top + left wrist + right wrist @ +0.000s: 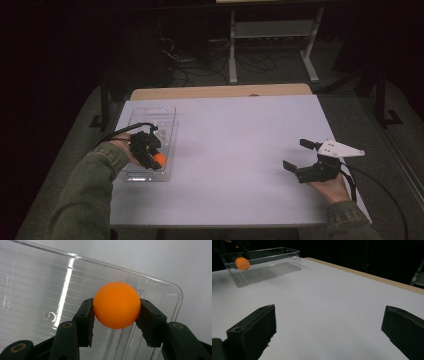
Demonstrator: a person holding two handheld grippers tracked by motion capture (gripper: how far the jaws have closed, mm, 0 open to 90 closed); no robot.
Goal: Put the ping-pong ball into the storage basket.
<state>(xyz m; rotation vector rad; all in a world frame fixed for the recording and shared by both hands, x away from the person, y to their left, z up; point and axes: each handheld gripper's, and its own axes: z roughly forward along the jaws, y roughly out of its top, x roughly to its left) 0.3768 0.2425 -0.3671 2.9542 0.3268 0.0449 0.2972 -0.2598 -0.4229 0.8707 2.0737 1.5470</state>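
An orange ball (116, 305) sits between the two black jaws of my left gripper (115, 315), whose pads press on both its sides. In the high view that left gripper (158, 161) holds the orange ball (159, 159) over the near end of a clear plastic box (165, 116) at the table's left. The right gripper view shows the orange ball (242, 263) inside the outline of the clear plastic box (274, 265). My right gripper (298, 155) rests at the table's right side, jaws wide apart, with nothing between them; the right gripper (329, 325) looks across bare white table.
The white table top (235, 150) has a wooden strip along its far edge (220, 92). Beyond it stand a metal frame (272, 45) and loose cables on a dark floor. A cable (385, 190) trails from the right gripper off the table's right edge.
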